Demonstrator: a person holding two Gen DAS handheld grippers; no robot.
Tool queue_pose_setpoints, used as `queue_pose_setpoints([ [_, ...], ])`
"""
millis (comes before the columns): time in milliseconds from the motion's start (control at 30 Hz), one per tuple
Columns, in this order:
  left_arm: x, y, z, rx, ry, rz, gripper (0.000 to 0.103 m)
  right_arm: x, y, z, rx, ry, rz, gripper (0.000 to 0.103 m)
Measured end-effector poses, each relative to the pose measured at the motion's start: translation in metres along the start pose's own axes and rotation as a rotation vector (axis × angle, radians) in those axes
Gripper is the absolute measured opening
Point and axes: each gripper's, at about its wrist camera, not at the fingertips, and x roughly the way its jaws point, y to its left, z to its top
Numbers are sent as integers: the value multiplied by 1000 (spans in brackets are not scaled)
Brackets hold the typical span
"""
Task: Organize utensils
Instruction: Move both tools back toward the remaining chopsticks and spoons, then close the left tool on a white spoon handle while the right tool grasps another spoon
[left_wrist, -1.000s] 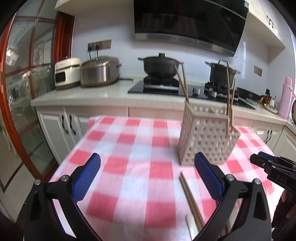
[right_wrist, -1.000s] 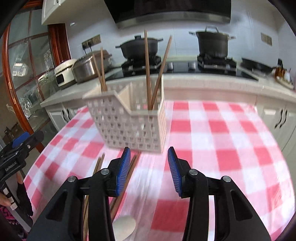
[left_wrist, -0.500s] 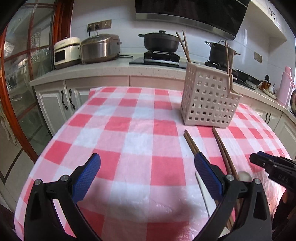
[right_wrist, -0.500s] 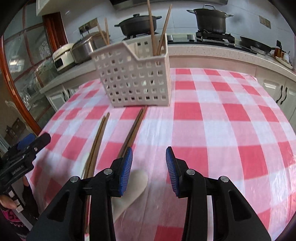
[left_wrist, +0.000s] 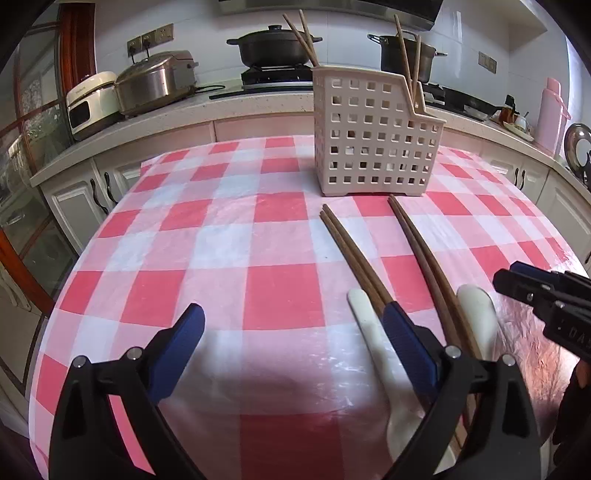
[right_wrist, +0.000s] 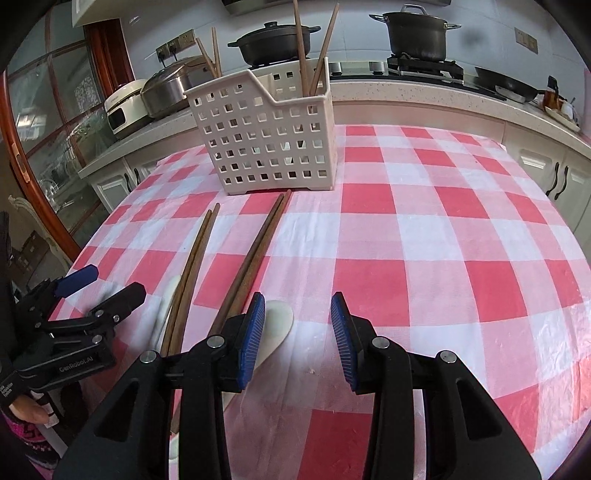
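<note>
Left wrist view: the left gripper (left_wrist: 293, 328) is hanging wide open over the checked cloth (left_wrist: 221, 236), nothing between its jaws. The basket (left_wrist: 373, 136), chopsticks standing in it, is sitting at the cloth's far side. Two chopstick pairs (left_wrist: 354, 254) and two white spoons (left_wrist: 476, 317) are lying nearer than the basket.

Right wrist view: the right gripper (right_wrist: 297, 328) is standing partly open and empty, its left pad just beside a spoon (right_wrist: 277, 321), nearer than the basket (right_wrist: 266, 136).
</note>
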Motion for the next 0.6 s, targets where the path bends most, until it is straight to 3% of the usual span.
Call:
queue_pose_setpoints([
  [233,6,-10,0,34,36,-4,89,-2,-3,-2,8,-1,16,37],
  [300,10,-15,0,47,53,-10,84,-3,-3,-2,11,-3,18,37],
  [367,17,-19,0,59,91,-7,72,-5,-4,-3,14,-7,20,37],
  [500,23,-23,-1,65,117,-19,67,-8,-7,-2,22,-12,22,37],
  [600,24,-26,-1,76,121,-36,56,-6,-6,-3,13,1,21,37],
])
